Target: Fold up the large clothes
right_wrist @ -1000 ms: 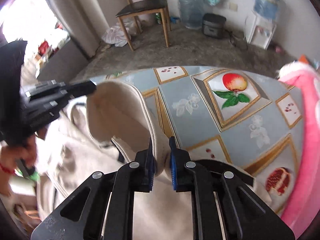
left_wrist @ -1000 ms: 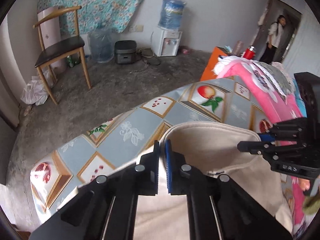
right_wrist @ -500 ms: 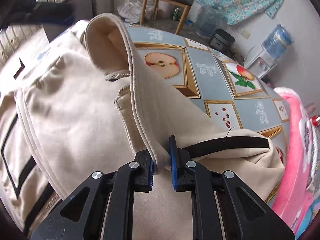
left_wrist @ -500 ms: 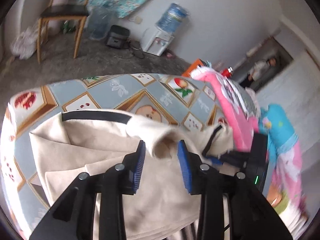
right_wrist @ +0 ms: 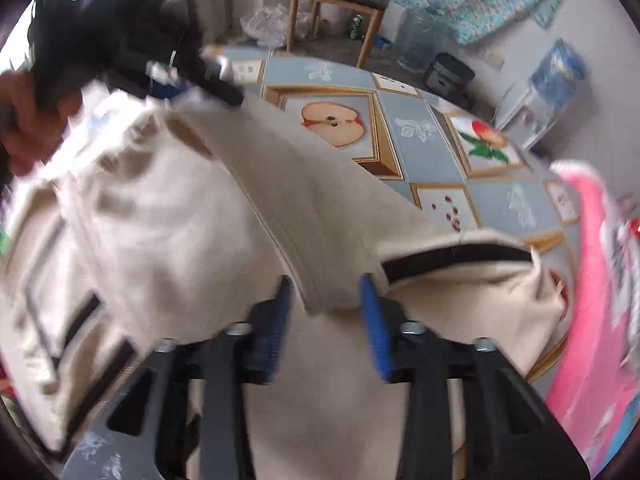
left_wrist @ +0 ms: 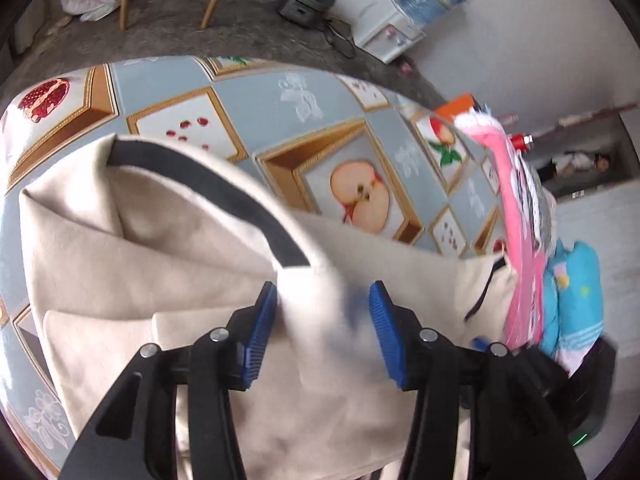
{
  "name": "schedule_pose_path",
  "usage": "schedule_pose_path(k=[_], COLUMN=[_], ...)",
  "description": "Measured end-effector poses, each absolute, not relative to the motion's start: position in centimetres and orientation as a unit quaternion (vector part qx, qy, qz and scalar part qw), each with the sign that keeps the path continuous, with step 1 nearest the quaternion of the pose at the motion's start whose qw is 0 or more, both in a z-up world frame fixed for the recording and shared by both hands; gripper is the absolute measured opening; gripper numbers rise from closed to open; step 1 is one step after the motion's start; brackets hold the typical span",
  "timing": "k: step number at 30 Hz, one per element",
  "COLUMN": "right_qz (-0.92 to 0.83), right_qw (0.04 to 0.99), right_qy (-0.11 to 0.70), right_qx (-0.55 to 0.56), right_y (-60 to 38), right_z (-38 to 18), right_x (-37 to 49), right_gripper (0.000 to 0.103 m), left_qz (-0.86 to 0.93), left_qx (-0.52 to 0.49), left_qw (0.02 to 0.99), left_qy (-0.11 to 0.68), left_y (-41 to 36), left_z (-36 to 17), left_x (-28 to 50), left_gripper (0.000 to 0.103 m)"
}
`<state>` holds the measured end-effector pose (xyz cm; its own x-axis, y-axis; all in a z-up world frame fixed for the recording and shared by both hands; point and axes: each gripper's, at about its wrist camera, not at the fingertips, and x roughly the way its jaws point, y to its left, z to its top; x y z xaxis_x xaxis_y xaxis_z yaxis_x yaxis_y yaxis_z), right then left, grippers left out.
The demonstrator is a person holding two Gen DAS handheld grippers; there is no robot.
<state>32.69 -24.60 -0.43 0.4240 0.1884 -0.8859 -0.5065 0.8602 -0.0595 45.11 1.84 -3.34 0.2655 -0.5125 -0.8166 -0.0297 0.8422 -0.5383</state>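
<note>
A cream garment (left_wrist: 160, 260) with a black trim band (left_wrist: 224, 188) lies folded over on the fruit-patterned tablecloth (left_wrist: 240, 92). My left gripper (left_wrist: 323, 320) hangs just above it. Its jaws are opening, and slack cream cloth lies between the blue pads (left_wrist: 260, 336) without being pressed. In the right wrist view the garment (right_wrist: 160, 220) fills the left and middle. My right gripper (right_wrist: 326, 312) is also opening, with a folded seam edge resting loose between its pads (right_wrist: 372, 320). The left gripper (right_wrist: 192, 76) shows blurred at the upper left, held by a hand (right_wrist: 32, 120).
A pile of pink clothes (left_wrist: 516, 240) and blue clothes (left_wrist: 576, 300) lies along the table's right side. Beyond the table are a wooden chair (right_wrist: 340, 0), a water dispenser (left_wrist: 404, 20), a black cooker (left_wrist: 304, 0) and a person (left_wrist: 580, 162) in a doorway.
Both grippers were shut on the garment's edges and now stand wide with the cloth slack. The garment has been carried across and laid folded on the table. The left gripper sank and rolled.
</note>
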Motion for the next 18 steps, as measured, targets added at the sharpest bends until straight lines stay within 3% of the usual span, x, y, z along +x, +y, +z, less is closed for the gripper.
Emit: schedule_pose_path(k=[3, 7, 12, 14, 18], right_qz=[0.239, 0.217, 0.157, 0.149, 0.151], right_qw=[0.828, 0.781, 0.741, 0.726, 0.718], right_qy=[0.507, 0.558, 0.618, 0.63, 0.633], right_qx=[-0.002, 0.178, 0.208, 0.231, 0.244], right_y=[-27.9, -30.3, -29.4, -29.3, -28.5], right_z=[1.9, 1.2, -1.8, -2.8, -3.8], right_x=[33.4, 36.5, 38.6, 38.9, 38.9], right_gripper=[0.075, 0.077, 0.077, 0.069, 0.065], left_qz=[-0.18, -0.185, -0.184, -0.185, -0.192], left_qx=[-0.242, -0.29, -0.302, -0.298, -0.275], left_qw=[0.746, 0.733, 0.729, 0.73, 0.738], left_qy=[0.594, 0.587, 0.586, 0.586, 0.585], left_y=[2.3, 3.4, 3.5, 3.5, 3.3], left_z=[-4.5, -5.5, -5.6, -5.5, -5.1], left_x=[44.6, 44.5, 44.4, 44.4, 44.7], left_gripper=[0.047, 0.047, 0.047, 0.047, 0.047])
